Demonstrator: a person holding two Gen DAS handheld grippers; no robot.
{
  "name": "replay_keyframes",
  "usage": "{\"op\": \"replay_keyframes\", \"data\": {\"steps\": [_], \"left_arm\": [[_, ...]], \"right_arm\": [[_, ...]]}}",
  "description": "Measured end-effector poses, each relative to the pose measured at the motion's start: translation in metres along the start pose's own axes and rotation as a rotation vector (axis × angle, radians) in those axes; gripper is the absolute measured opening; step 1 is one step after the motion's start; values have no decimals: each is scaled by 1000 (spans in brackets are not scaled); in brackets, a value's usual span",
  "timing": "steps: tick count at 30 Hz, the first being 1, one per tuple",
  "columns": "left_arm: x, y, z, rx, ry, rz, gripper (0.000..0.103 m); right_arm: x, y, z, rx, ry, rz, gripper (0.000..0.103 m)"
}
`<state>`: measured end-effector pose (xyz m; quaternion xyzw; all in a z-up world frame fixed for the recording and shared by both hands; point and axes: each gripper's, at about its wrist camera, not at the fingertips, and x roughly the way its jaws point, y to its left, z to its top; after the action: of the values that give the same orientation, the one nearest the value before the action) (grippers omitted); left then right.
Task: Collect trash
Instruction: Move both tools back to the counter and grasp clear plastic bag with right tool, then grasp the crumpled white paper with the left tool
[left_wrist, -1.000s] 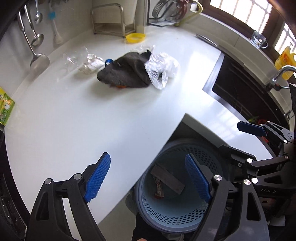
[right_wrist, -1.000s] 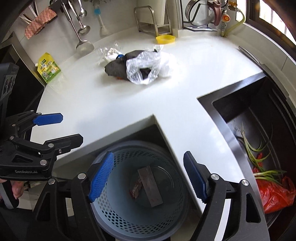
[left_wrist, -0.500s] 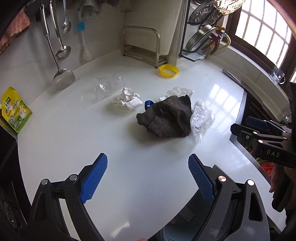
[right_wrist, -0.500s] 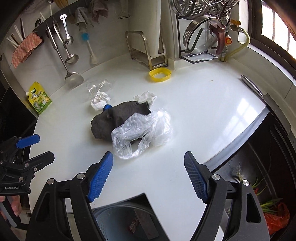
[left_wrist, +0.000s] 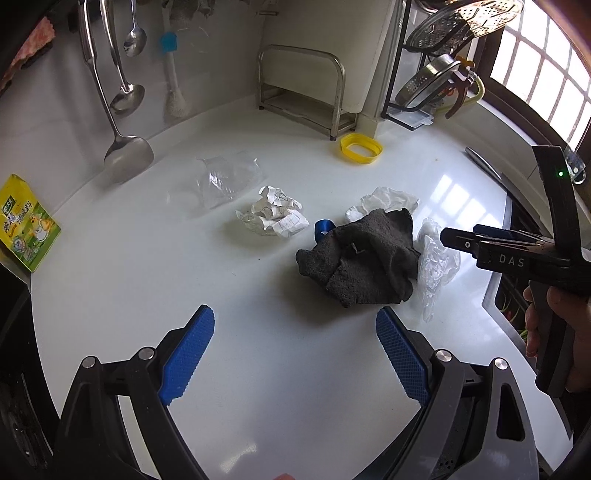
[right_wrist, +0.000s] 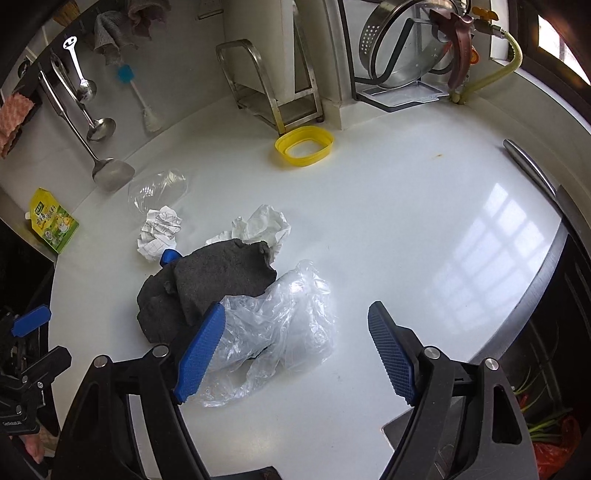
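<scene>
Fingers (right_wrist: 201, 354) beside plastic bag (right_wrist: 280, 325)

a: what lettering is showing right now?

b: the right gripper (left_wrist: 458, 236) is showing "das" in pale letters on its black side, at the right of the left wrist view.

a: anything on the left gripper (right_wrist: 31, 321)?

b: small white print is sitting low on its body at the near left edge, too cut off to read.

a: and the yellow-green packet (left_wrist: 26, 225)?

b: it is carrying chinese characters, too small for me to make out.
</scene>
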<state>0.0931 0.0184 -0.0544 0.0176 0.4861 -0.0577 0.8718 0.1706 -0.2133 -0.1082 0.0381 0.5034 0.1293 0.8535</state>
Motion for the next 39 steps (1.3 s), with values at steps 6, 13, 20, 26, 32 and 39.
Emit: {"op": "replay_keyframes", "data": {"steps": [6,13,20,26,32,39], "left_arm": [[10,7,1,-9,22,3,87],[19,14,1,-19,40,8,88],[33,15,15,-34,37,-6,88],[55,27,39,-104,27,-24,87],[81,34,61,-131,25,-5,87],[111,41,74,-155,51,11,87]], "right_arm": [[25,0,3,8,41,-47,77],[45,-25,-3,46,96,-33,76],[47,-27,-2,9,105,14,26],[25,-24,1,6,46,50,19],[-1,-33,1,53,9,113,18],[-17,-42,2,85,-25,147,18]]}}
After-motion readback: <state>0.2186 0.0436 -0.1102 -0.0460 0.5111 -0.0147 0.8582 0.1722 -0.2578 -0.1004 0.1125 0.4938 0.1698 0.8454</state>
